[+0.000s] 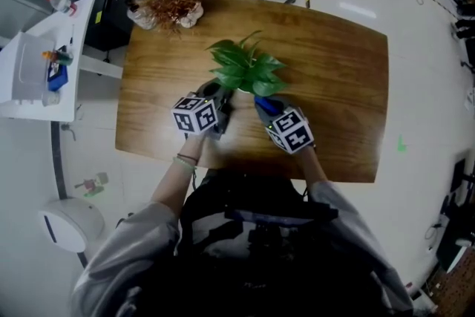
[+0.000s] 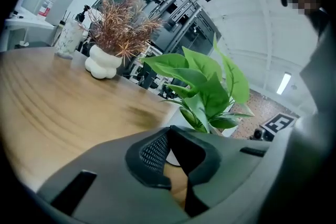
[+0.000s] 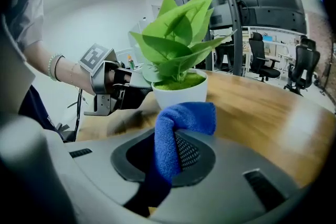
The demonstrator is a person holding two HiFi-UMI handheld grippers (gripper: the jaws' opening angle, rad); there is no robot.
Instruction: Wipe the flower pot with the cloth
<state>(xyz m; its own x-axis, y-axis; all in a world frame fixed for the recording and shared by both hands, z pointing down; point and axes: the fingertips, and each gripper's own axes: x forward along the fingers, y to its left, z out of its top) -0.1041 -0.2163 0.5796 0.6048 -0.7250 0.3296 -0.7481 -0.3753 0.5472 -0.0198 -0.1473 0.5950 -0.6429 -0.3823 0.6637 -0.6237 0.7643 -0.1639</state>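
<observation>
My right gripper has its jaws closed on the blue cloth, which stands up out of them in a folded hump and leans forward past the tips. The white flower pot sits on the table just ahead of those jaws, its near wall a short way beyond the cloth and not touching it as far as I can see. My left gripper has its jaws set narrow with nothing between them, only bare wood showing through the gap; the pot is just ahead of these tips too, and from the other side they look to be right against its wall. To wipe well, I judge I should keep the left tips braced there so the light pot cannot slide or tip, bring the cloth's hump flat onto the wall below the rim, and sweep sideways round the curve with gentle pressure, staying under the leaves so I do not bend them
</observation>
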